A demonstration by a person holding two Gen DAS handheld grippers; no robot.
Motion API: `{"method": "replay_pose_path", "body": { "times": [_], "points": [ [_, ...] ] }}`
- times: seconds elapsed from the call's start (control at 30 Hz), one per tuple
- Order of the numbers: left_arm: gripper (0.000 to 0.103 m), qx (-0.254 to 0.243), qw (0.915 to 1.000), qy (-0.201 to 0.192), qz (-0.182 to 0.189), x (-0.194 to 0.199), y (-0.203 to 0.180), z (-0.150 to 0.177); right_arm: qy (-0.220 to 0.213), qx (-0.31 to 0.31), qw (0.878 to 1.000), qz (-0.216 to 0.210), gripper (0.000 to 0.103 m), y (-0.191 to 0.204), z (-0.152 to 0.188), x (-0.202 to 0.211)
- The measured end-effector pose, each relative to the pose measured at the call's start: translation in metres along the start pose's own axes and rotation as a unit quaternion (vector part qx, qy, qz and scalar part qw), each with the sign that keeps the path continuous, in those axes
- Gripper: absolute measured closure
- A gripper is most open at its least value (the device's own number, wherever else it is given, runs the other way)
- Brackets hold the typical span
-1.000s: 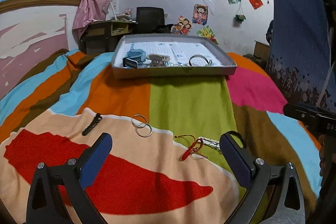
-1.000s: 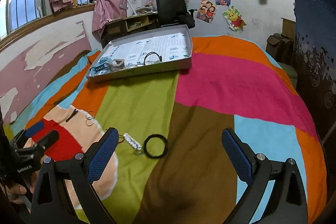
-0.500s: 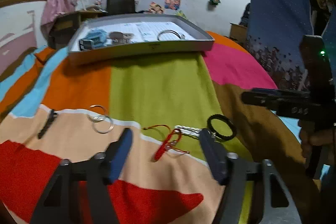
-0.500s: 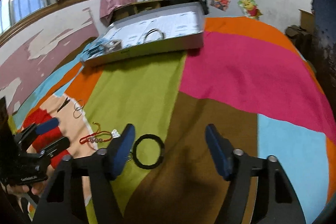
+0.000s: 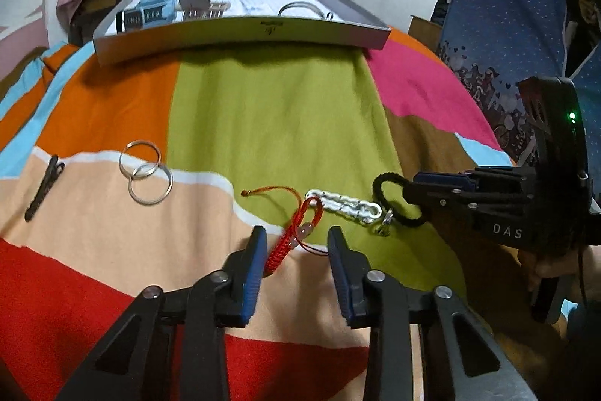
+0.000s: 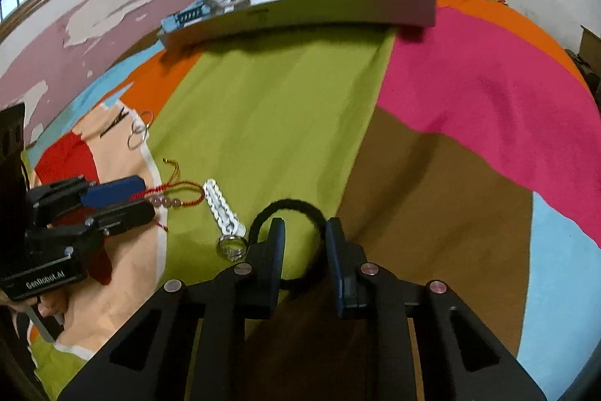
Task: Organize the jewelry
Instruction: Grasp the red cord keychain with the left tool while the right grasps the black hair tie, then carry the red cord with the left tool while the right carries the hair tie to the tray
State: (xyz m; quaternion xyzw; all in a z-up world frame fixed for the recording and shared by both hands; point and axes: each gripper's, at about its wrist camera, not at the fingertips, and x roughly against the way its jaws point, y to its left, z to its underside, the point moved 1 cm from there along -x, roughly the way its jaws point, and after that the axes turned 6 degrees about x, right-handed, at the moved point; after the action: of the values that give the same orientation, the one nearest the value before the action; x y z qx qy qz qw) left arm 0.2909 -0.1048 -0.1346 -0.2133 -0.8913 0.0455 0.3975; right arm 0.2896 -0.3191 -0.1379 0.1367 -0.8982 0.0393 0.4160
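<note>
A red cord bracelet (image 5: 296, 232) with pale beads lies on the bedspread, its near end between the half-closed fingers of my left gripper (image 5: 296, 239), which do not pinch it. In the right wrist view the bracelet (image 6: 176, 198) and left gripper (image 6: 116, 198) show at the left. A black hair band (image 6: 289, 209) lies between the half-closed fingers of my right gripper (image 6: 302, 232). It also shows in the left wrist view (image 5: 390, 198), with the right gripper (image 5: 424, 183) at it. A white chain bracelet (image 5: 343, 203) lies between the two.
A grey tray (image 5: 240, 34) holding several jewelry pieces stands at the far side of the bed. Two silver rings (image 5: 146, 171) and a black hair clip (image 5: 43, 186) lie at the left. A small ring (image 6: 231, 247) lies by the white chain.
Both grippers have dropped toward the bedspread and narrowed from wide open, the left around the red bracelet, the right around the black hair band.
</note>
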Motion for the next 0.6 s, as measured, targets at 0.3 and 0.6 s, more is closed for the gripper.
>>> {"method": "replay_pose_path", "body": {
  "times": [0.3, 0.6],
  "points": [
    [0.089, 0.009, 0.9998, 0.015, -0.002, -0.005, 0.003, 0.004, 0.026, -0.008, 1.0, 0.008, 0.09, 0.002, 0.002, -0.013],
    [0.096, 0.001, 0.9998, 0.019, -0.007, -0.003, 0.0, 0.008, 0.045, 0.006, 0.999, 0.002, 0.098, 0.014, 0.003, -0.021]
  ]
}}
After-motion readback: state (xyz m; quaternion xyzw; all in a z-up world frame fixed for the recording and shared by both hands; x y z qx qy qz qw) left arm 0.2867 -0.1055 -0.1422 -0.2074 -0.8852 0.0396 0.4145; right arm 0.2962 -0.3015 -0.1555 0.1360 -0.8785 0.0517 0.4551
